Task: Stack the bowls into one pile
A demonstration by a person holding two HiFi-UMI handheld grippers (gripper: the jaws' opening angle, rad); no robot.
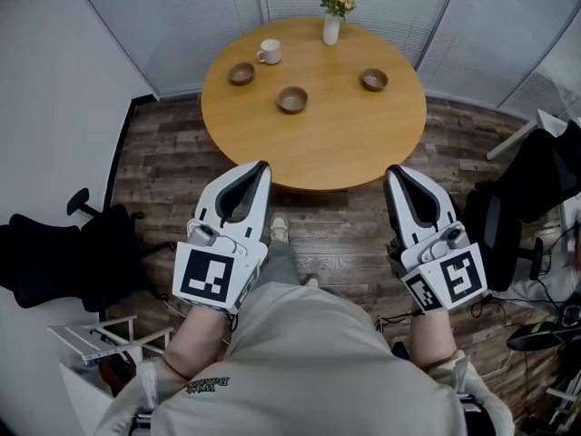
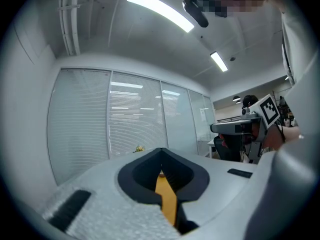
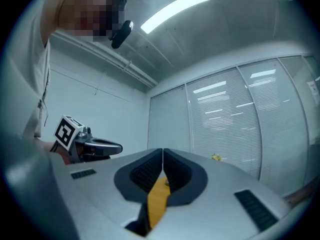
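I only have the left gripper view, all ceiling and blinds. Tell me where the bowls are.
Observer: Three bowls sit apart on the round table: left bowl, middle bowl, right bowl. None are stacked.
Operator: Report anything else on that table.
Observer: A white mug stands beside the left bowl, and a vase of flowers is at the far edge.
Operator: Give me the right gripper's jaws.
Observer: The right gripper is shut, with nothing between its jaws.
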